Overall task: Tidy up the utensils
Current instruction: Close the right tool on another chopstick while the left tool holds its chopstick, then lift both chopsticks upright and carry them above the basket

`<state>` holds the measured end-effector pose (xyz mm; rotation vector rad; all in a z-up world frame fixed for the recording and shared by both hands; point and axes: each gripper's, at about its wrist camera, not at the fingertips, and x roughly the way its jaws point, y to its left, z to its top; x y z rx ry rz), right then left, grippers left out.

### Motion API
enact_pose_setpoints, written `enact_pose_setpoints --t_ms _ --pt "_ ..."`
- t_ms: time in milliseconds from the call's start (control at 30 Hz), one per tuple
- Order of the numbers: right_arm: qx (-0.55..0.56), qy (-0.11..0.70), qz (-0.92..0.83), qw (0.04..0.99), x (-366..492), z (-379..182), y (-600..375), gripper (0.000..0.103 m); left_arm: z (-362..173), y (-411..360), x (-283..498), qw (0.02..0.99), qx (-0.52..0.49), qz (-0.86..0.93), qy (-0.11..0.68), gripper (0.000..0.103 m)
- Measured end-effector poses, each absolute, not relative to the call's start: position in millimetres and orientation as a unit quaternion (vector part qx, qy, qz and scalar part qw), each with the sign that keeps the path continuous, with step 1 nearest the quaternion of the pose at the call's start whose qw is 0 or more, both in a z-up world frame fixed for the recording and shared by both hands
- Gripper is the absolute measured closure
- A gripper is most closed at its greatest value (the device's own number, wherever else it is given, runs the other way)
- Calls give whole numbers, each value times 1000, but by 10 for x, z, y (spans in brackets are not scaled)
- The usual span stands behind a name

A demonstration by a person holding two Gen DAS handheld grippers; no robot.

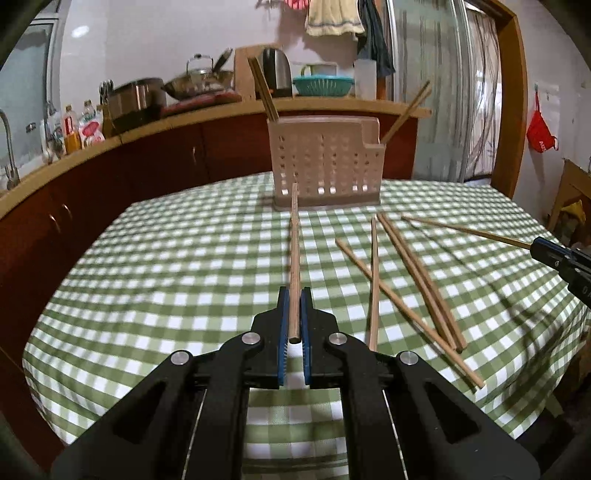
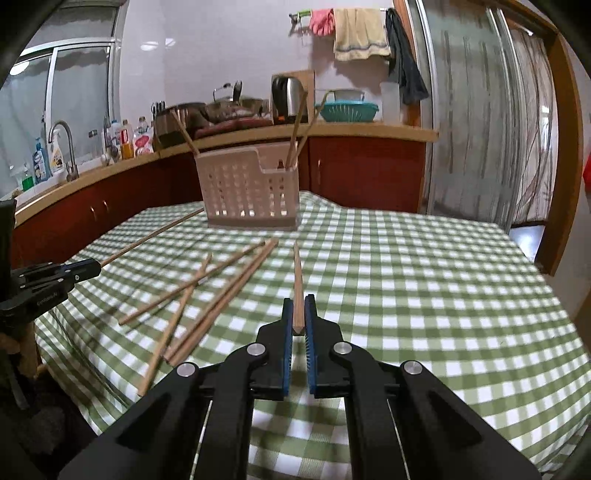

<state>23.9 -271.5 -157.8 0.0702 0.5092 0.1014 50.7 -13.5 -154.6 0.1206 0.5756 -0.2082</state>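
Clamping chopsticks | left hand-held gripper [image 1: 294, 295]: closed on chopstick [image 1: 294, 243] | right hand-held gripper [image 2: 298, 302]: closed on another chopstick [image 2: 297, 280]

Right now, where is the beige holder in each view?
Left wrist: the holder stands top centre, straight beyond the left tongs.
Right wrist: the holder stands upper centre-left, beyond the loose chopsticks.
Shared landmark: the teal basket behind, on the counter.

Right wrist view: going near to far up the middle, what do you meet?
Right gripper shut on a chopstick → checked tablecloth → perforated utensil basket → wooden counter → hanging towels.
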Motion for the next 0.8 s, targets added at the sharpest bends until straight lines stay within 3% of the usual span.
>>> enact_pose_setpoints --t_ms 400,800 --pt "28 203 44 978 182 -1129 -2695 96 -1168 -47 430 962 41 -105 249 96" --pt "26 206 48 977 188 -1159 -2645 96 -1689 -72 533 935 45 -114 333 96"
